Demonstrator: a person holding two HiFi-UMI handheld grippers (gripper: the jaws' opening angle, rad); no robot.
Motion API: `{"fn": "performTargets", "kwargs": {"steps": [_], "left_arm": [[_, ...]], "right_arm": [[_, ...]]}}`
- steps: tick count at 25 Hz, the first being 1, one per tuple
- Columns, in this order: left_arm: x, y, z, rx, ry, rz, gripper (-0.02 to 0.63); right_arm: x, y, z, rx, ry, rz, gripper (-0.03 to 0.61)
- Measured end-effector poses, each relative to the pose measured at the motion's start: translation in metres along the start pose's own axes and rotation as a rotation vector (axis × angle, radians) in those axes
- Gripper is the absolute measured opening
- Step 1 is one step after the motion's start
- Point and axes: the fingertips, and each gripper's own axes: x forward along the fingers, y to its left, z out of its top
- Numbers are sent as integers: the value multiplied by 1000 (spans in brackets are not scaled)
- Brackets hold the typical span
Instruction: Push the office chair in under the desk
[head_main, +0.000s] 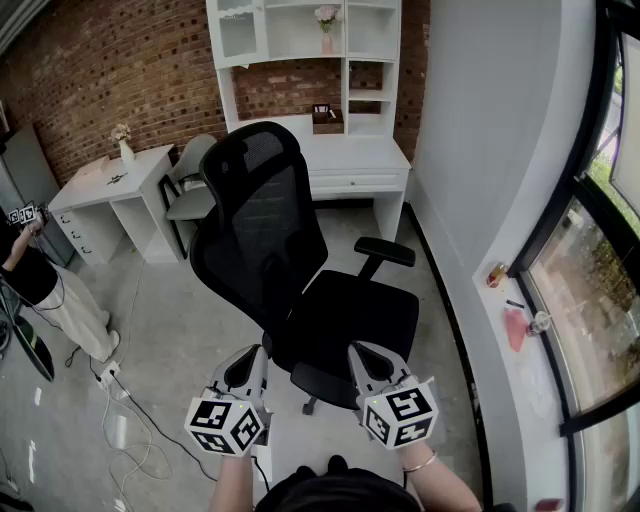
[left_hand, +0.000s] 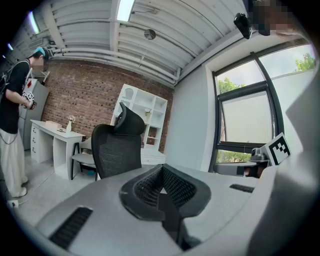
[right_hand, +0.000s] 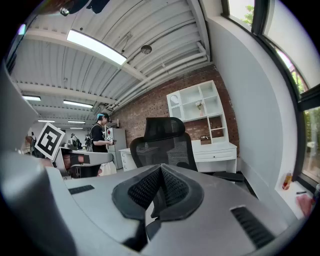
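Observation:
A black mesh office chair (head_main: 262, 215) stands on the floor well out from the white desk (head_main: 358, 160) with its shelf unit, turned at an angle to it. Its seat (head_main: 355, 312) is just beyond my hands. My left gripper (head_main: 248, 366) and right gripper (head_main: 364, 362) hover side by side by the seat's near edge, both shut and empty, touching nothing. In the left gripper view the chair's back (left_hand: 117, 150) rises beyond the shut left gripper (left_hand: 162, 189). The right gripper view has the chair (right_hand: 165, 142) and desk (right_hand: 216, 150) past the right gripper (right_hand: 160, 186).
A second white desk (head_main: 110, 190) with a grey chair (head_main: 195, 190) stands at the back left. A person (head_main: 40, 285) stands at the left edge, and cables (head_main: 125, 405) trail over the floor. A white wall (head_main: 480, 150) and a window sill (head_main: 515, 320) with small items run along the right.

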Motion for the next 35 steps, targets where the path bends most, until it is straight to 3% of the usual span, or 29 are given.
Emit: {"fn": "performTargets", "kwargs": {"steps": [9,18,27,35], "left_arm": [[-4,9,-4,-11,1,49,9],[-34,37,-7,-26,-3,184,9],[-79,90,-16,-45,2,357,9],[-104,174,-31,-90,13,412,9]], "right_arm": [[1,0,-2,35,-7,33,5],[24,15,-12,68,37,103,5],[75,78,-27,10,86,257,5],[143,153,-59,-31,179,332,5]]}}
